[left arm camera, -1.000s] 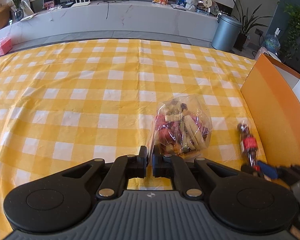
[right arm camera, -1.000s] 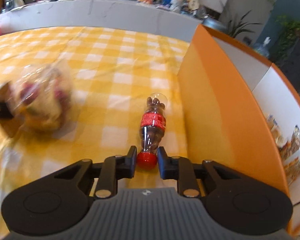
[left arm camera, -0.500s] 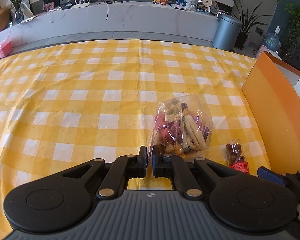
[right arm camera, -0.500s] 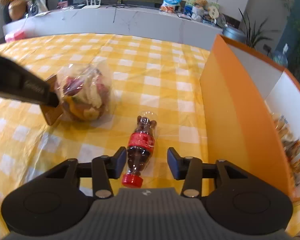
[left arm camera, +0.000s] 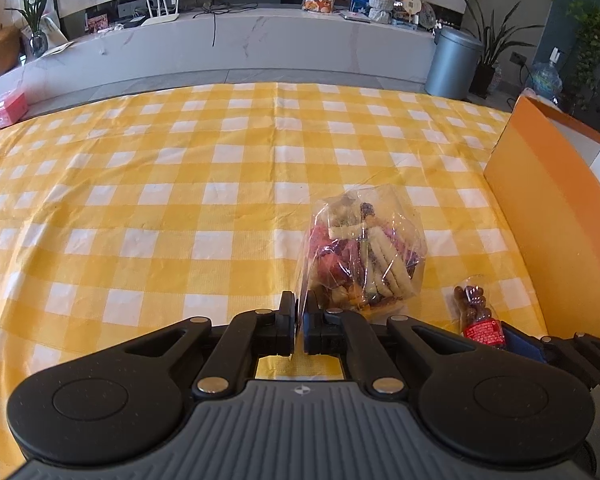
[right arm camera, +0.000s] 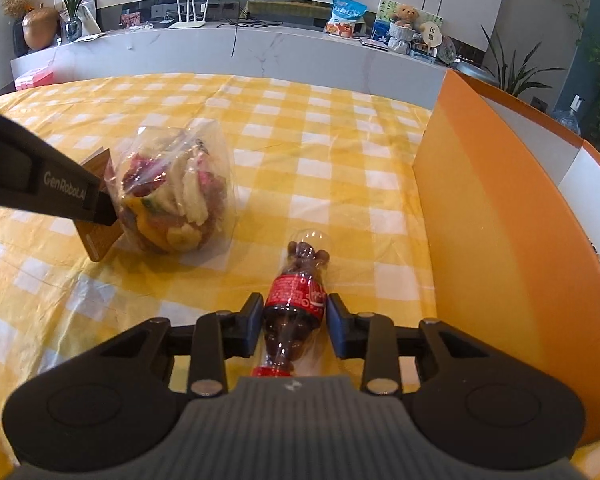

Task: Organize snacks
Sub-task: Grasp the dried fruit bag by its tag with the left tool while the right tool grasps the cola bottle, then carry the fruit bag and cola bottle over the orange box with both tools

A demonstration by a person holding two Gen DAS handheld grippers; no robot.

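Note:
A clear bag of mixed snacks (left arm camera: 364, 256) stands on the yellow checked cloth, and my left gripper (left arm camera: 300, 304) is shut on its near edge. The right wrist view shows the same bag (right arm camera: 172, 196) with the left gripper (right arm camera: 104, 208) pinching its side. A small cola bottle (right arm camera: 300, 276) lies on the cloth with its red cap toward me. My right gripper (right arm camera: 294, 312) straddles the red label; its jaws are closing, both pads against the bottle's sides. In the left wrist view the bottle (left arm camera: 474, 308) lies at the lower right.
An orange box (right arm camera: 500, 240) with a tall side wall stands just right of the bottle, also at the right edge of the left wrist view (left arm camera: 548, 216). The checked cloth (left arm camera: 180, 200) stretches left and ahead. A white counter (left arm camera: 260, 40) runs behind the table.
My right gripper let go of the bottle's red cap, opened, slid forward along the bottle and closed in on its label. The left gripper and the bag stayed still.

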